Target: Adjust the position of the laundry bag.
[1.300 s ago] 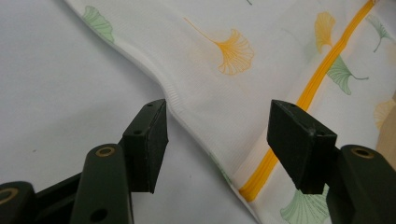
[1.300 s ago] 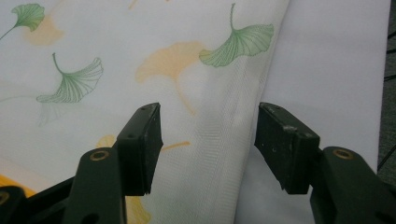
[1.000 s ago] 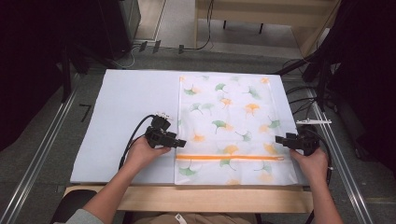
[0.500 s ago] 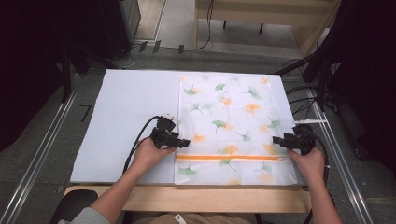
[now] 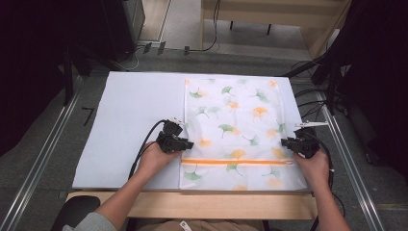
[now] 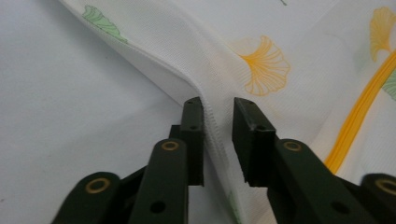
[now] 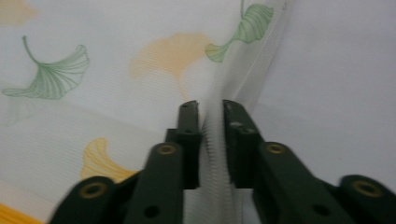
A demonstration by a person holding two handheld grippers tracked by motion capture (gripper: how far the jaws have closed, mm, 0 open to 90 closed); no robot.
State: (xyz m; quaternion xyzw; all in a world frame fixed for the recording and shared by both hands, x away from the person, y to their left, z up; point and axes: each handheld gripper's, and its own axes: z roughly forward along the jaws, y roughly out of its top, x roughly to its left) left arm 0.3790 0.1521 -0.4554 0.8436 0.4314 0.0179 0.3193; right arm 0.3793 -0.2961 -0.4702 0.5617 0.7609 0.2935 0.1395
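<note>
A white mesh bag printed with green and orange leaves lies flat on a white mat. An orange zipper runs across it near the front. My left gripper sits at the bag's left edge. In the left gripper view the jaws stand apart, and the raised seam of the bag runs between them. My right gripper is at the bag's right edge. Its jaws straddle the edge of the bag with a narrow gap.
The mat covers most of the table, with bare mat left of the bag. A wooden table edge runs along the front. Metal rails flank the table, and cables lie at the right.
Both grippers have slid inward, the left one to the right and the right one to the left, and each now sits over an edge of the bag.
</note>
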